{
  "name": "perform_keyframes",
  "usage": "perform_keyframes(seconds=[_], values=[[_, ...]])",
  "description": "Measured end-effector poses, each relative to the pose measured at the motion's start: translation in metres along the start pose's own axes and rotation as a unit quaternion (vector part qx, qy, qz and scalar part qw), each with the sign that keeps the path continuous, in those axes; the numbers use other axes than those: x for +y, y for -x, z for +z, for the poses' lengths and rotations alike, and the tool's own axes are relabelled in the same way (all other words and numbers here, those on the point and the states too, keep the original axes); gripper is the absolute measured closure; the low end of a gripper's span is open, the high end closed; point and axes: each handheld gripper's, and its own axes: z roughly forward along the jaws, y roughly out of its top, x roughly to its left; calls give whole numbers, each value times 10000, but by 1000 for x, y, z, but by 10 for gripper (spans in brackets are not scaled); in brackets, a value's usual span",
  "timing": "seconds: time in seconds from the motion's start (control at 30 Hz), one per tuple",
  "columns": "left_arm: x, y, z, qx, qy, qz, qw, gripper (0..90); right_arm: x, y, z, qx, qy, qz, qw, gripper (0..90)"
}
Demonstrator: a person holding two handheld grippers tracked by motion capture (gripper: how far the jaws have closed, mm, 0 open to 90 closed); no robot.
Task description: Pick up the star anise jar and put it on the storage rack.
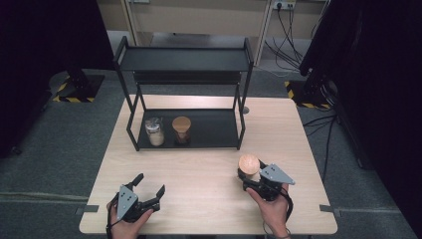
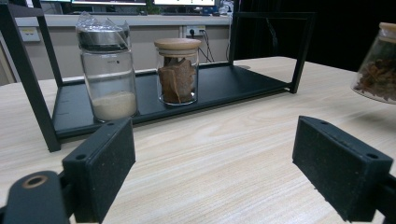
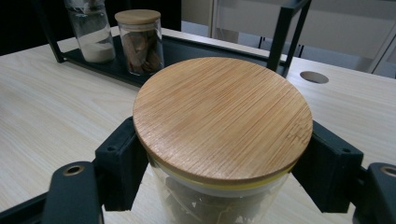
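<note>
A glass jar with a round bamboo lid (image 1: 249, 164) (image 3: 222, 116), holding brown pieces, stands at the table's front right. My right gripper (image 1: 248, 175) (image 3: 219, 172) is shut on its glass body just under the lid, one jaw on each side. That jar also appears at the right edge of the left gripper view (image 2: 379, 65). My left gripper (image 1: 151, 183) (image 2: 219, 172) rests open at the front left, with nothing between its pads. On the bottom shelf of a black rack (image 1: 209, 130) (image 2: 224, 84) stand a white-powder jar (image 1: 154, 132) (image 2: 108, 70) and a bamboo-lidded jar (image 1: 181, 129) (image 2: 177, 70).
The rack's top shelf (image 1: 184, 59) is bare and overhangs the two jars. Bare shelf floor lies to the right of them. A round cable hole (image 3: 314, 77) sits in the table behind the rack's right post. Dark curtains and floor cables (image 1: 318, 124) flank the table.
</note>
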Motion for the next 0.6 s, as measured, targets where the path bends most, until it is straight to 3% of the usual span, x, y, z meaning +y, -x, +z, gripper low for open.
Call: perform_keyframes(seconds=[0.6], values=[[0, 0, 0, -8, 0, 2, 10000, 127, 22, -10, 21, 78, 124, -65, 9999, 258]])
